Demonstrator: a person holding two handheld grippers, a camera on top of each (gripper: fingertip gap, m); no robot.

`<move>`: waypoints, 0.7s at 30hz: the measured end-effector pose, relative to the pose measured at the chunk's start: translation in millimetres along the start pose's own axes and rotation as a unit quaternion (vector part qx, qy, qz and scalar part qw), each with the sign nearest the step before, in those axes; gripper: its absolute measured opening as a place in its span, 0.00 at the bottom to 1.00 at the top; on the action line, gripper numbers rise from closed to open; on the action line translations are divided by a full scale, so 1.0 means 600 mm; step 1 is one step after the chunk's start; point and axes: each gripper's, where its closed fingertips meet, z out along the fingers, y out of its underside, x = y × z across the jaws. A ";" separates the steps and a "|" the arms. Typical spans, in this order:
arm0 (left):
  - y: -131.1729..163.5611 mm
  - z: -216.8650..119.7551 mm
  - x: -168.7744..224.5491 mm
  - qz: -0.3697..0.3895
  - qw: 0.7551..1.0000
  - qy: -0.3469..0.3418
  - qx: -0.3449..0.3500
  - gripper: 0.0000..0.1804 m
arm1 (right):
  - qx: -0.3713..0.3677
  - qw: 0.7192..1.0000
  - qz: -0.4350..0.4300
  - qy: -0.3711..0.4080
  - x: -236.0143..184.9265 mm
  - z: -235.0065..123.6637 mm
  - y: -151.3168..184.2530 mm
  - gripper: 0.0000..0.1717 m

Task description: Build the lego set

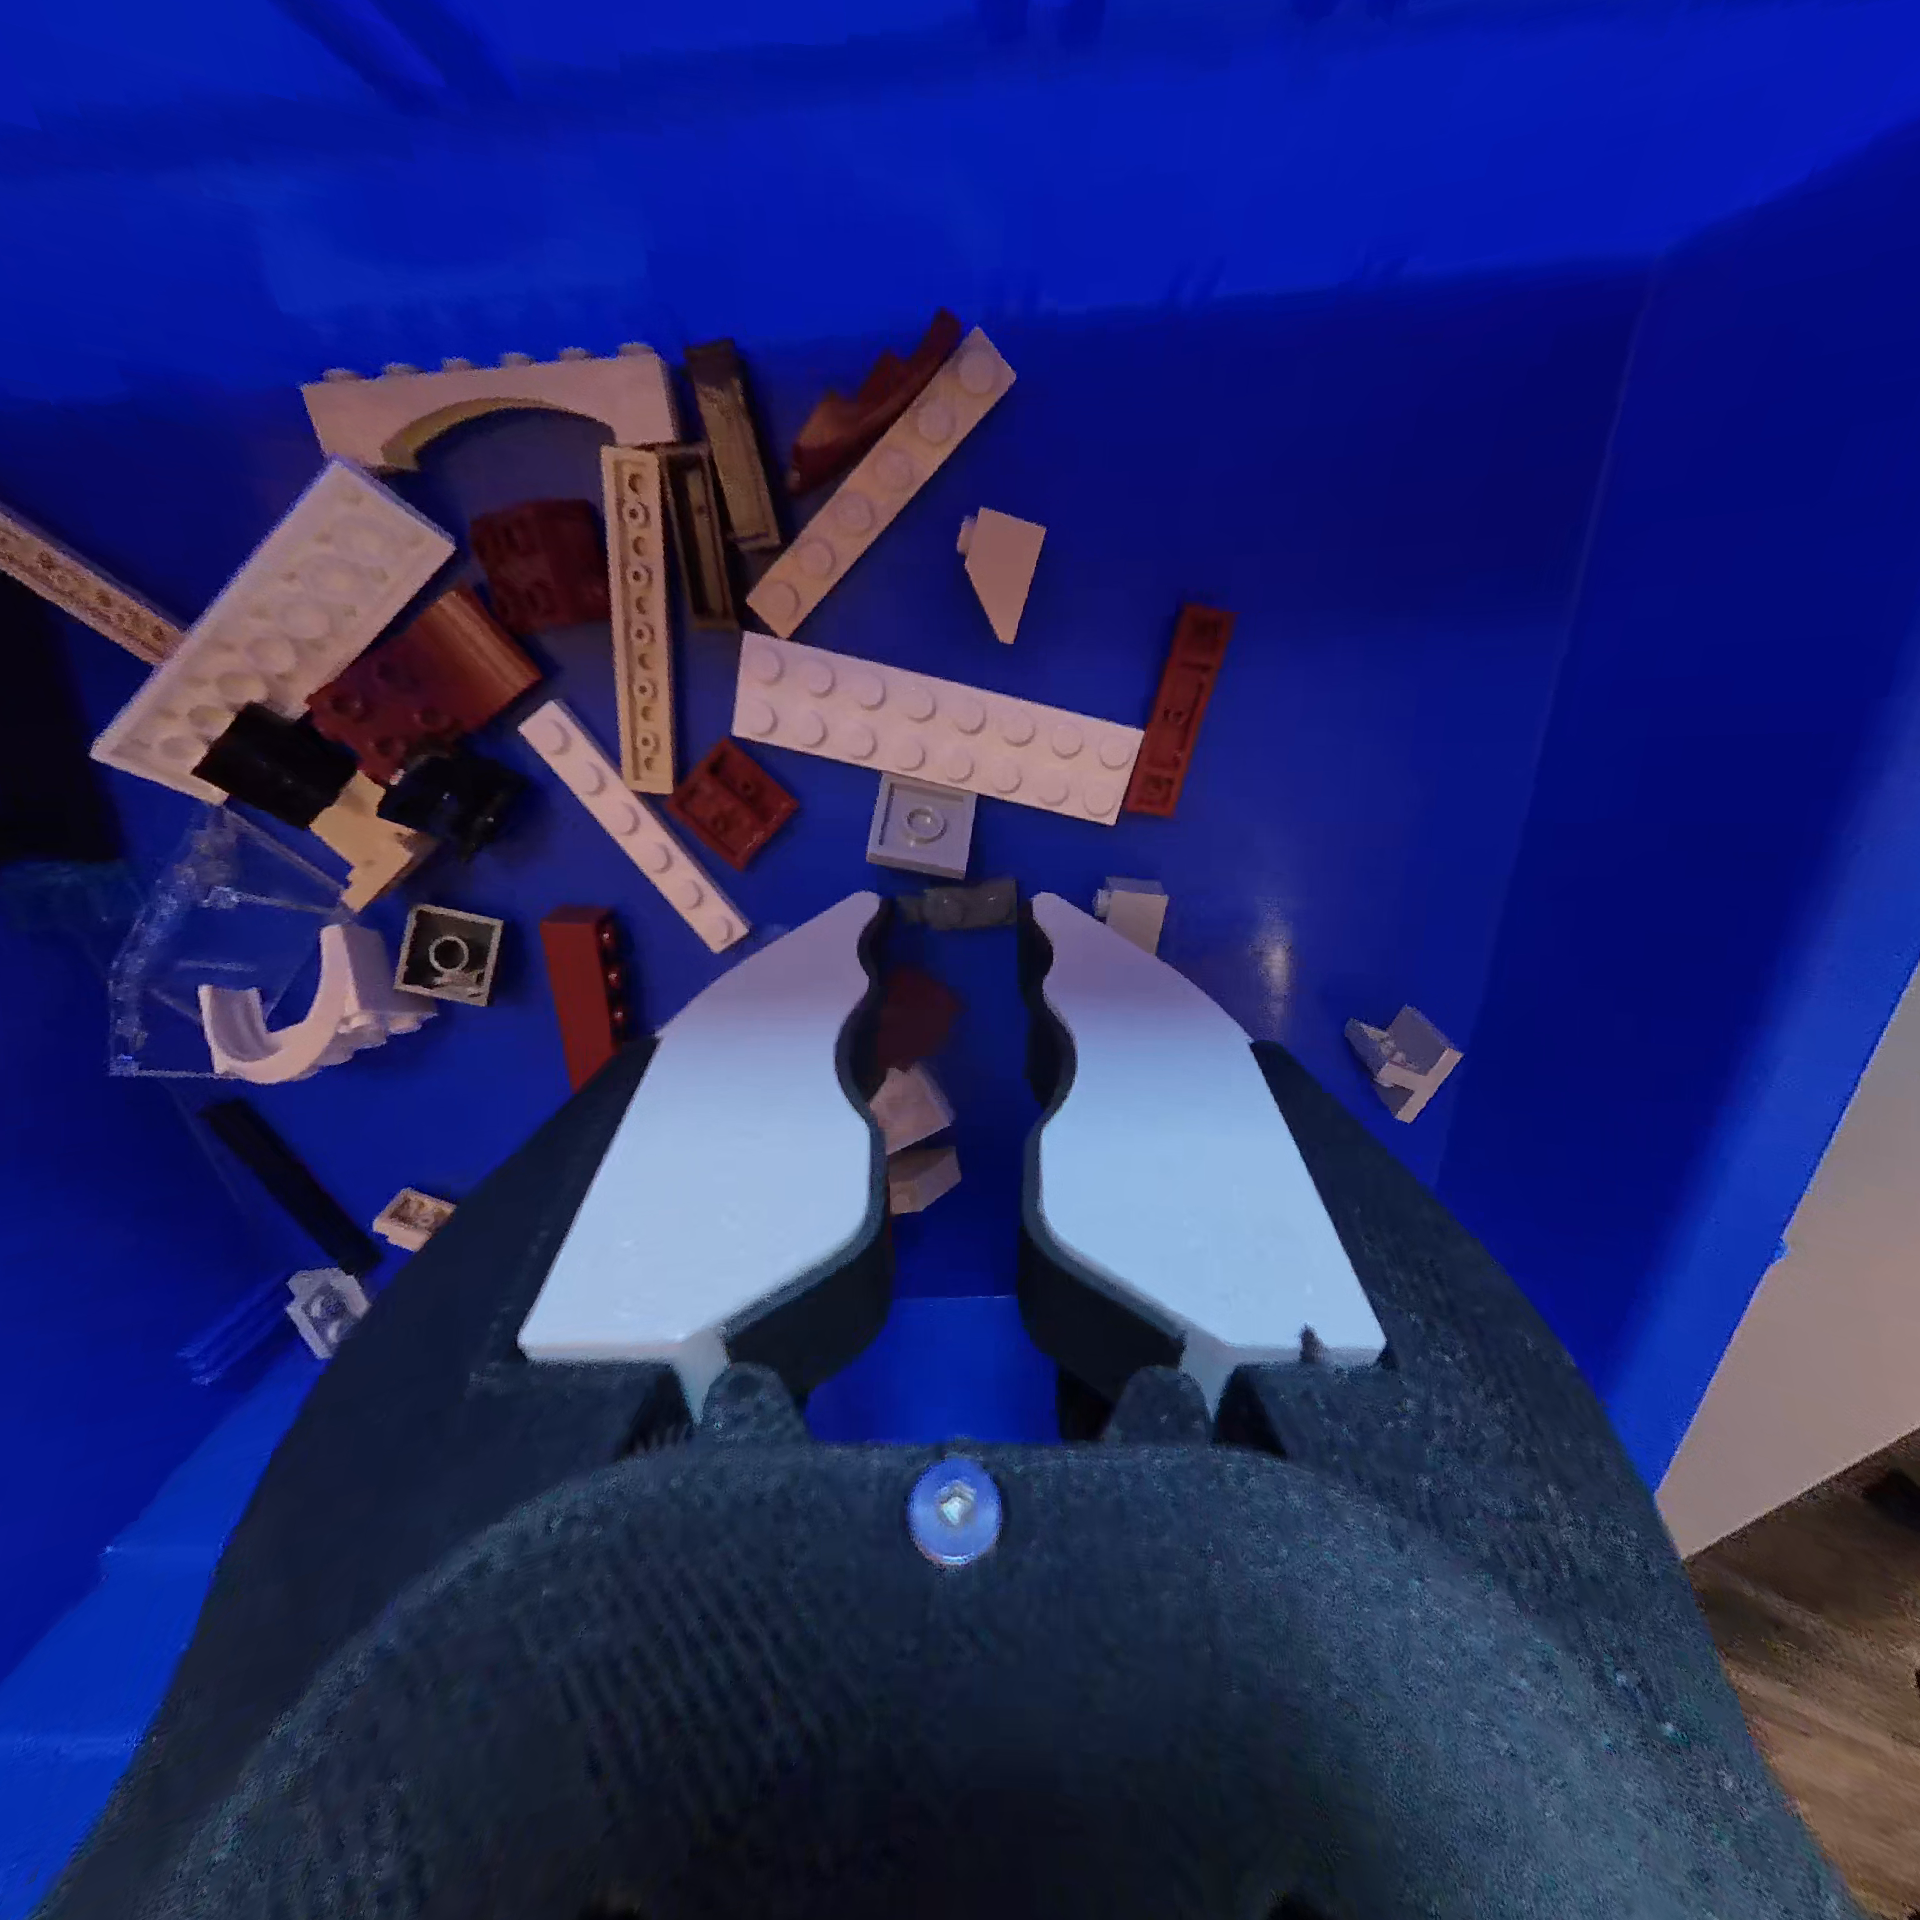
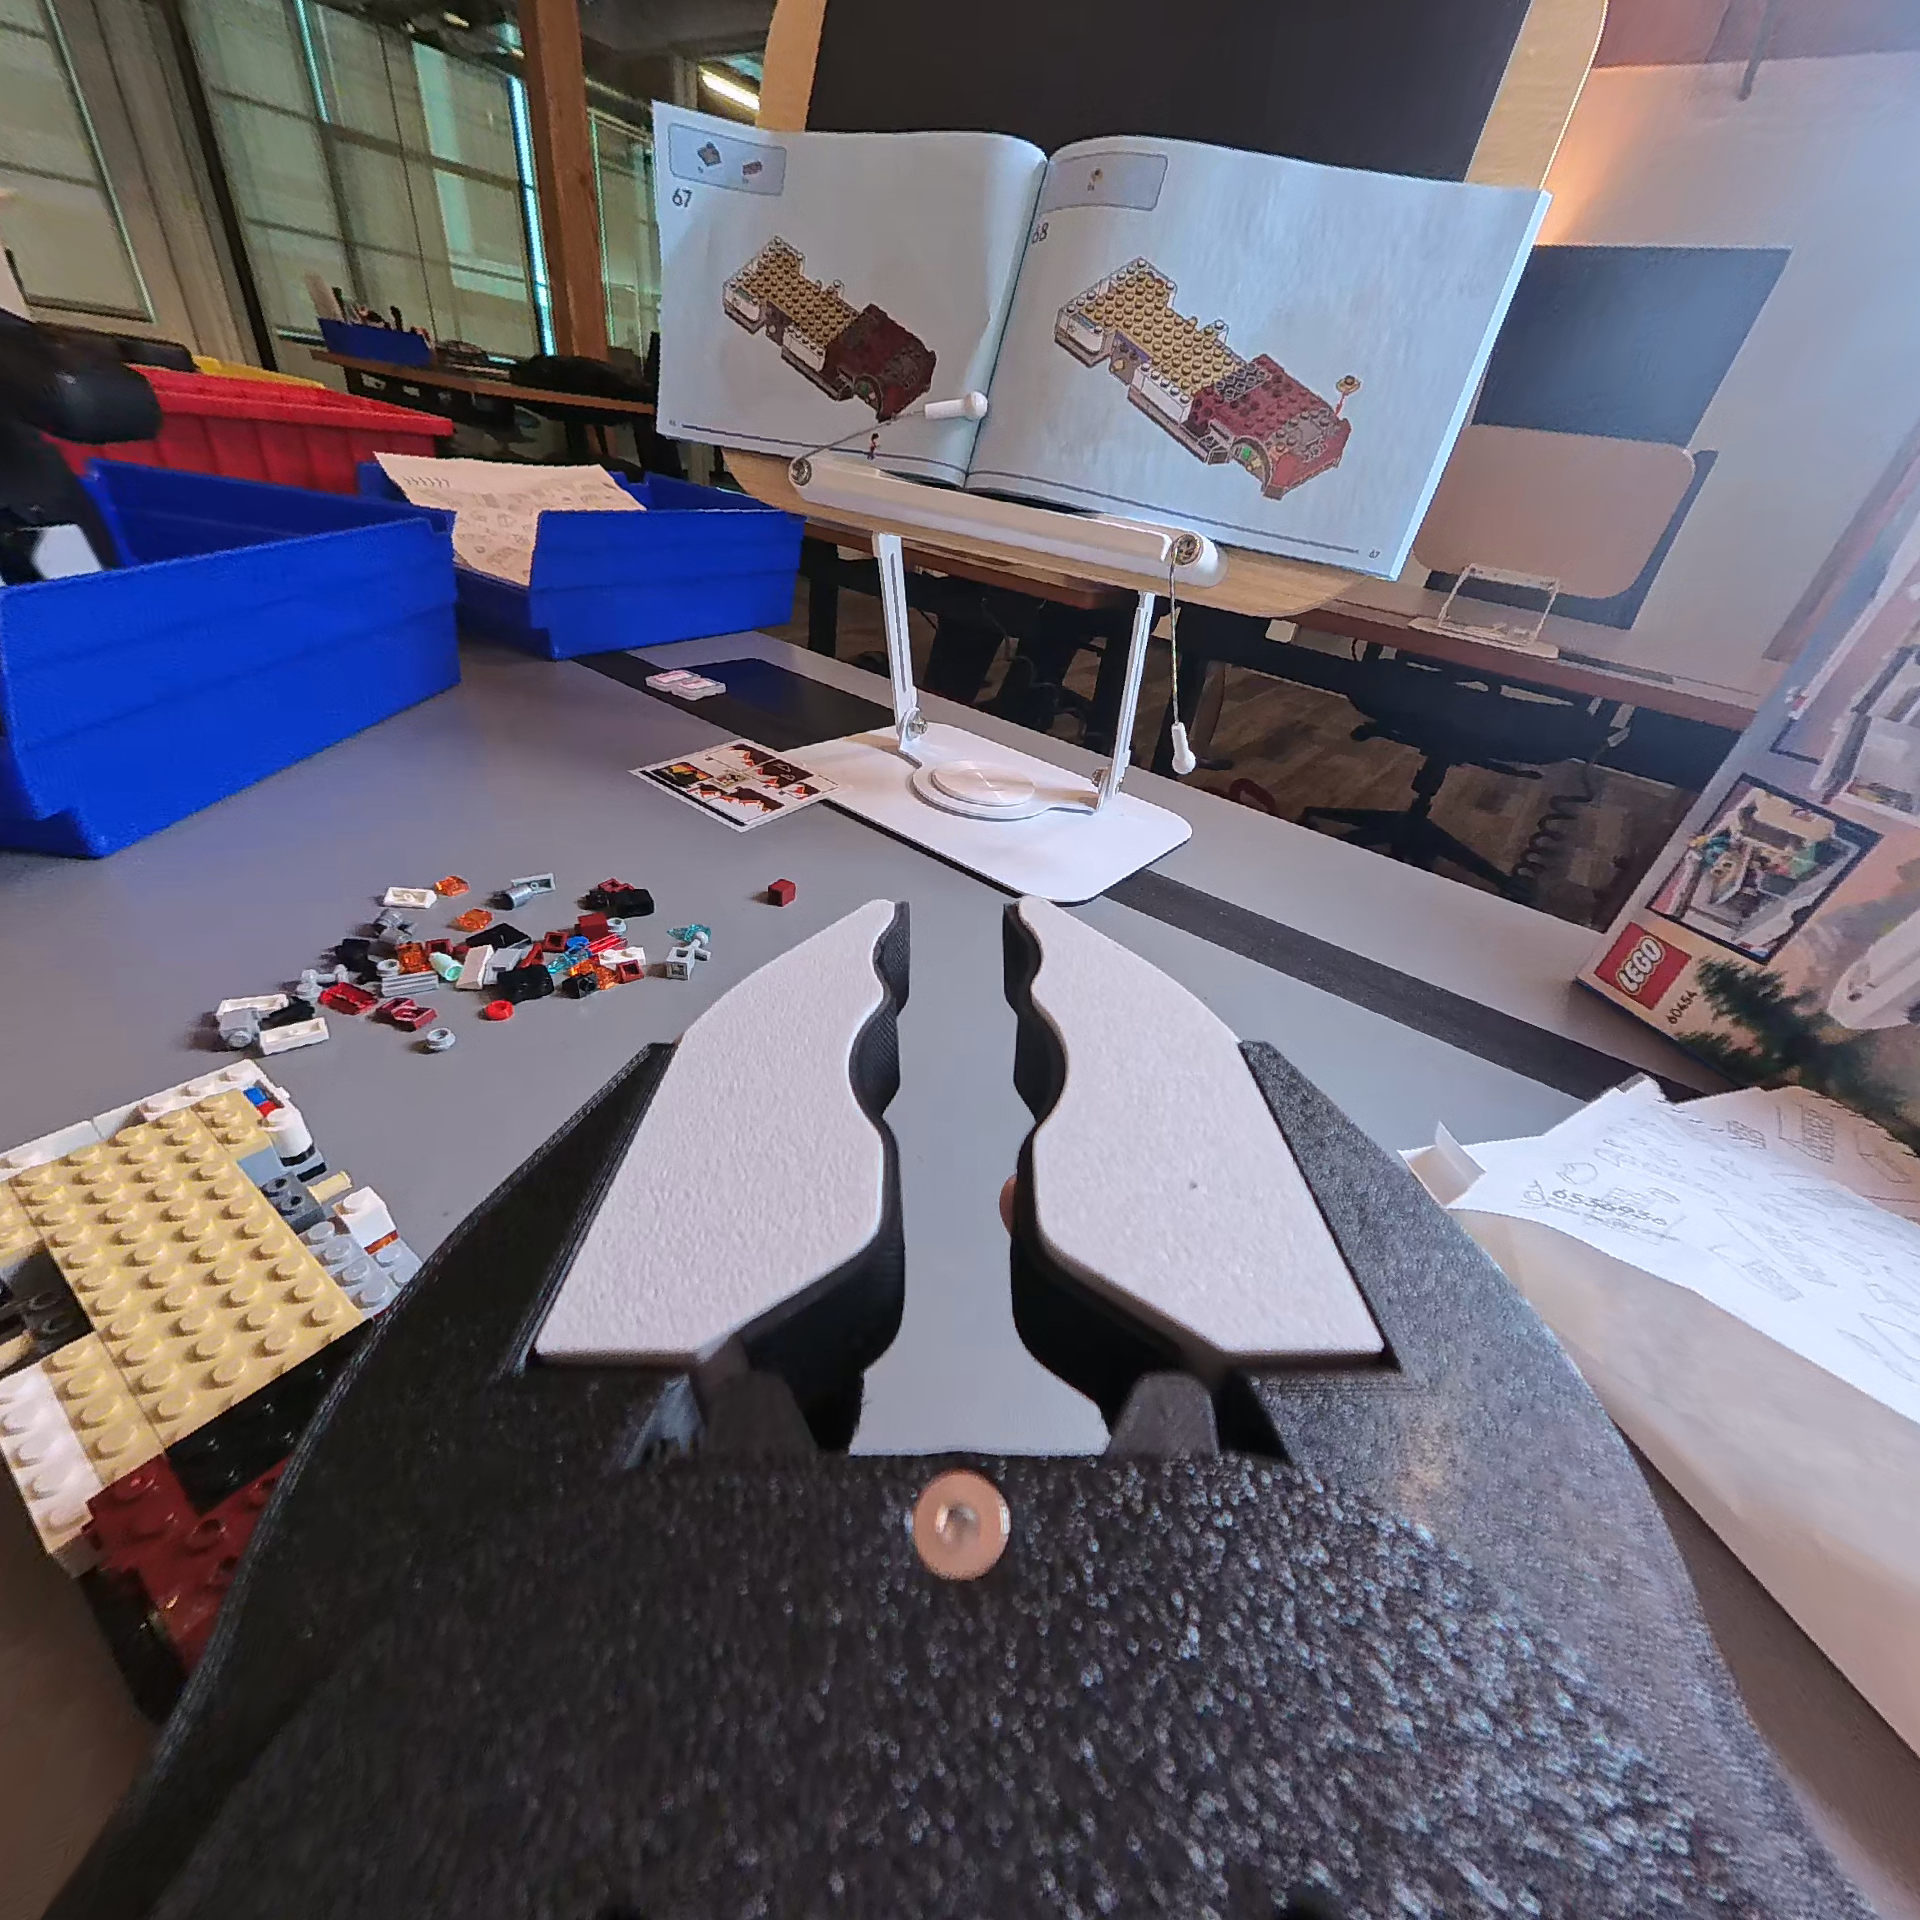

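1. The left gripper [image 1: 956, 906] is down inside the blue bin [image 1: 1455, 623], jaws narrow. A small dark grey plate [image 1: 961, 900] spans tip to tip, each end meeting a pad, so it looks pinched.
2. Just past those tips lies a light grey square tile with a single stud [image 1: 922, 826]. Beyond it is a long white two-row plate [image 1: 935, 727], with a dark red plate [image 1: 1184, 707] at its right end.
3. Under the fingers sits a dark red piece [image 1: 914, 1013], and a pale little brick [image 1: 1132, 912] lies just right of the right tip.
4. Farther left in the bin there is a white arch [image 1: 488, 410], a clear windscreen piece [image 1: 218, 935], and more white, dark red and black bricks.
5. The right gripper [image 2: 956, 920] hangs over the grey table [image 2: 623, 748], jaws narrowly apart with only tabletop showing between them.
6. Left of it is a scatter of small loose pieces [image 2: 468, 956], with a tiny dark red cube [image 2: 781, 891] off on its own. Nearer the camera is a partly built model [image 2: 177, 1268] topped with tan plates.
7. Ahead, a white book stand [image 2: 997, 800] props an open instruction booklet [image 2: 1091, 332], and a sticker sheet [image 2: 738, 781] touches its base.
8. Blue bins [image 2: 208, 665] and a red bin [image 2: 281, 426] line the left, while the set's box [image 2: 1787, 883] and printed paper [image 2: 1714, 1247] sit to the right.
9. The room behind has large windows, a wooden post and an office chair.
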 end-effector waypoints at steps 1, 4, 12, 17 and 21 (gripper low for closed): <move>0.000 0.000 0.001 -0.002 1.000 -0.005 0.001 0.13 | 0.000 1.000 0.000 0.000 -0.001 0.000 0.000 0.10; 0.000 -0.001 0.001 0.008 1.000 -0.024 0.001 0.13 | 0.000 1.000 -0.002 -0.002 -0.003 0.000 -0.001 0.10; 0.001 0.000 0.004 0.000 1.000 -0.012 -0.003 0.13 | -0.001 1.000 -0.005 -0.004 -0.006 -0.001 -0.002 0.10; -0.004 -0.019 -0.002 0.050 0.997 -0.066 0.005 0.13 | 0.002 1.000 -0.008 -0.004 -0.006 -0.002 -0.006 0.10; -0.077 -0.109 0.040 0.111 0.974 -0.145 0.136 0.12 | 0.007 1.000 -0.008 -0.006 -0.006 -0.004 -0.010 0.10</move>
